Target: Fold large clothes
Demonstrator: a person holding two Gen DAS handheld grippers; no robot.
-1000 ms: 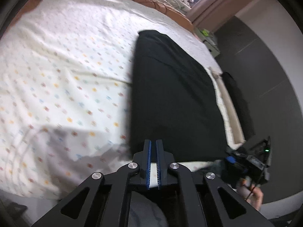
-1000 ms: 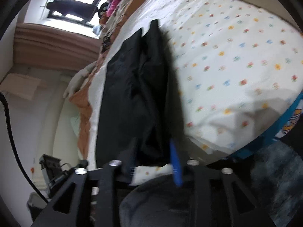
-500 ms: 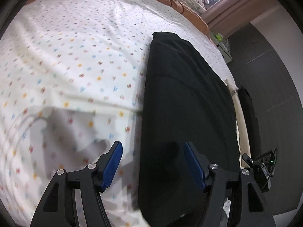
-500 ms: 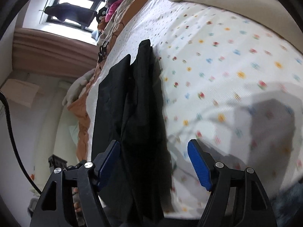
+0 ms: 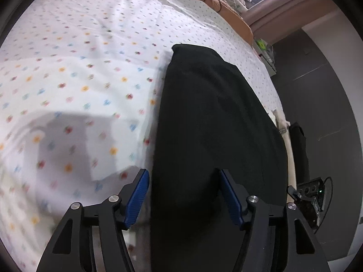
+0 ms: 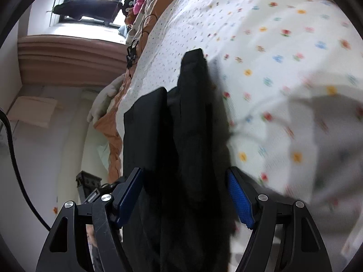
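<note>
I have both grippers, left (image 5: 183, 195) closing slightly and right (image 6: 185, 195) spread wide, empty above the black garment (image 5: 211, 124) folded lengthwise on the bed (image 5: 79, 68). I judge the next fold is due: each must pinch an edge.

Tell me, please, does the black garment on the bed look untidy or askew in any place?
Slightly. In the right wrist view the black garment lies in uneven lengthwise layers, one ending short of the other. On the dotted sheet nothing else stands out.
</note>
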